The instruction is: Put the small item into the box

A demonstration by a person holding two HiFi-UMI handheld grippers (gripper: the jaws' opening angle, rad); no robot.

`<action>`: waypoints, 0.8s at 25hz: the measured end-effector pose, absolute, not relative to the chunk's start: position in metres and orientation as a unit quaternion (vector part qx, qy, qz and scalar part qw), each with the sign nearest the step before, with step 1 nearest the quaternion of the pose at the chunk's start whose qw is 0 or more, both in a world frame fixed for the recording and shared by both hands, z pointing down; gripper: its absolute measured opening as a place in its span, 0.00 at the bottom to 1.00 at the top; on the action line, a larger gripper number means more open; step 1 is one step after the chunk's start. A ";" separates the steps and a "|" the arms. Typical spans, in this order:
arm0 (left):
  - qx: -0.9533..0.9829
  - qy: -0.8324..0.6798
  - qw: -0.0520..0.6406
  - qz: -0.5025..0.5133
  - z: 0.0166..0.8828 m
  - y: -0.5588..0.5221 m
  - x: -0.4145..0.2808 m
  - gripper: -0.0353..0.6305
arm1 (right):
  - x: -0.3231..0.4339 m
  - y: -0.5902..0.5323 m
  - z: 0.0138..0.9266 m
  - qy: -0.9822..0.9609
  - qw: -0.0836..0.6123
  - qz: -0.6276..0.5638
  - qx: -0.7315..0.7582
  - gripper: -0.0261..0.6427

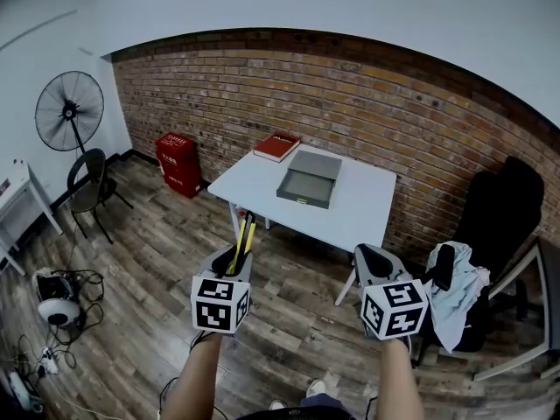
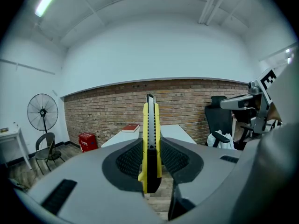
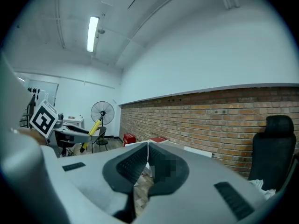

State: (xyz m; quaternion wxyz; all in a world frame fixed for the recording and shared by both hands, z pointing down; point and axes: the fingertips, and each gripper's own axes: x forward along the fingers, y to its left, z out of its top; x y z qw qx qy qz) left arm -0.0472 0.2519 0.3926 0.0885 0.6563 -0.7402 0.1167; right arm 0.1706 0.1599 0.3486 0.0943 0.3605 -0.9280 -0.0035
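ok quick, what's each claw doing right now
left claw: shut on the yellow utility knife
right claw: shut, nothing in it

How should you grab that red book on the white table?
The red book lies flat near the table corner, so only its edges give jaws something to pinch. Likely take the thin edge by that corner, coming in level from the side.

Brick wall [image 1: 367, 103] behind a white desk [image 1: 363, 206]. Wood floor [image 1: 131, 261]. Fan [image 1: 69, 110], chair [image 1: 87, 186] and red crates [image 1: 178, 164] left; black chair [image 1: 512, 208] right. Tube light [image 3: 92, 33] overhead.
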 end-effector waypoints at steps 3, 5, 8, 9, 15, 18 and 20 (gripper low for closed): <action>0.656 -0.740 0.087 0.118 0.392 0.243 -0.053 0.25 | 0.165 0.151 0.350 -0.927 0.095 -0.003 0.363 0.07; 0.657 -0.740 0.086 0.119 0.393 0.237 -0.056 0.25 | 0.163 0.144 0.352 -0.927 0.096 -0.002 0.364 0.07; 0.656 -0.740 0.087 0.123 0.394 0.225 -0.062 0.25 | 0.157 0.130 0.354 -0.927 0.096 0.000 0.363 0.07; 0.655 -0.740 0.087 0.124 0.395 0.220 -0.064 0.25 | 0.155 0.125 0.355 -0.927 0.095 0.001 0.363 0.07; 0.648 -0.744 0.091 0.133 0.404 0.189 -0.078 0.25 | 0.141 0.090 0.368 -0.929 0.098 0.005 0.356 0.07; 0.645 -0.746 0.093 0.135 0.407 0.168 -0.084 0.25 | 0.135 0.068 0.372 -0.930 0.100 0.007 0.354 0.07; 0.644 -0.747 0.095 0.135 0.408 0.153 -0.088 0.25 | 0.132 0.052 0.373 -0.930 0.101 0.008 0.353 0.07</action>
